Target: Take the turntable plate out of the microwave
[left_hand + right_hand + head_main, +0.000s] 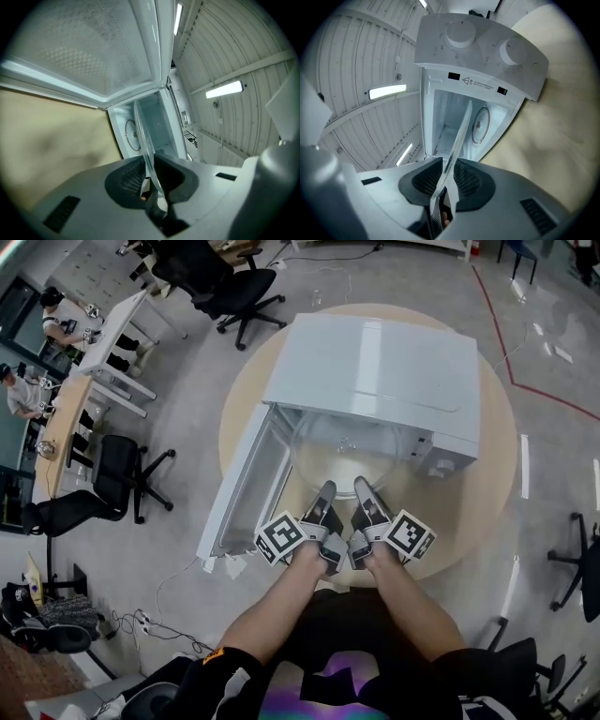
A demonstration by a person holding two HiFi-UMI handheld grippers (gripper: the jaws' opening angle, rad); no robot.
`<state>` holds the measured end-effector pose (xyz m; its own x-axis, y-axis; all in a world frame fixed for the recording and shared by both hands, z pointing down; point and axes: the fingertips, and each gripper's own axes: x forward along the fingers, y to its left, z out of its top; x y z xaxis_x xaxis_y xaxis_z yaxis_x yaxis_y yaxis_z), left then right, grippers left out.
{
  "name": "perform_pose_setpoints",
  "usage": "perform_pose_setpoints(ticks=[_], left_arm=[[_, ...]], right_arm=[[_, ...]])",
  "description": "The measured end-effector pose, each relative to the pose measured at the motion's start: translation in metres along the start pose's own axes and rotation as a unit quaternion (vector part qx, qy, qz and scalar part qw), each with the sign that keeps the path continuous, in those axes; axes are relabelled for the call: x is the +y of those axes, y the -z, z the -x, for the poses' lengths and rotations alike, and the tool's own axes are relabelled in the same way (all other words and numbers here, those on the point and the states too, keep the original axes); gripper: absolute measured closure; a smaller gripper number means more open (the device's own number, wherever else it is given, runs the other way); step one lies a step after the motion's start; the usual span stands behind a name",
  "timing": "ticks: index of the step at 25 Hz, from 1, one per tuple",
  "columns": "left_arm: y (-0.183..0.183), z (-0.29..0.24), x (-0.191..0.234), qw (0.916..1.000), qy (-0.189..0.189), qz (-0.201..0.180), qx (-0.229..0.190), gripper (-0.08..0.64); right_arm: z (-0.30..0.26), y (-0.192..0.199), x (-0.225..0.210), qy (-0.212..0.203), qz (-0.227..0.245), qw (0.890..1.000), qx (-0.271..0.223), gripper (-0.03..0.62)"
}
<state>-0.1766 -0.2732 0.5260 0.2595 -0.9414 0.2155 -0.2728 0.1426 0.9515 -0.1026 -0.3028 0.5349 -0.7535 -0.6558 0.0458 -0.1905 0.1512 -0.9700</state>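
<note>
Head view: the glass plate [345, 451] juts from the microwave's [384, 357] open front. Its rim at 6 o'clock is clamped edge-on in the jaws of the left gripper [324, 491] and the right gripper [363, 488]. The open door [239, 493] stands at 9 o'clock, the round desk [473, 512] lies beneath, and an office chair [117, 479] is farther left.

- The head view is bright and evenly lit from above. Pale glare streaks lie on the floor [562, 427] at the right, and the microwave [375, 362] top has a soft sheen.
- Both gripper views bend strongly at the edges and have black corners.
- One strip light [224, 89] is blown white in the left gripper view, as is a ceiling lamp [387, 91] in the right gripper view.
- A soft shadow lies on the table [47, 140].
- The turntable plate [143, 136] rim blurs near the lens.
</note>
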Motion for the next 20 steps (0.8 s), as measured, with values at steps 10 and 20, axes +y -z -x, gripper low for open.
perform_pose_setpoints(ticks=[10,20], left_arm=[[0.039,0.068,-0.001,0.9998,0.015,-0.007,0.012,0.466],[0.077,0.151,0.004,0.9994,0.033,0.002,0.010,0.466]], right_arm=[[0.065,0.044,0.016,-0.005,0.014,1.000,-0.006,0.512],[0.133,0.100,0.033,-0.005,0.024,1.000,-0.008,0.512]])
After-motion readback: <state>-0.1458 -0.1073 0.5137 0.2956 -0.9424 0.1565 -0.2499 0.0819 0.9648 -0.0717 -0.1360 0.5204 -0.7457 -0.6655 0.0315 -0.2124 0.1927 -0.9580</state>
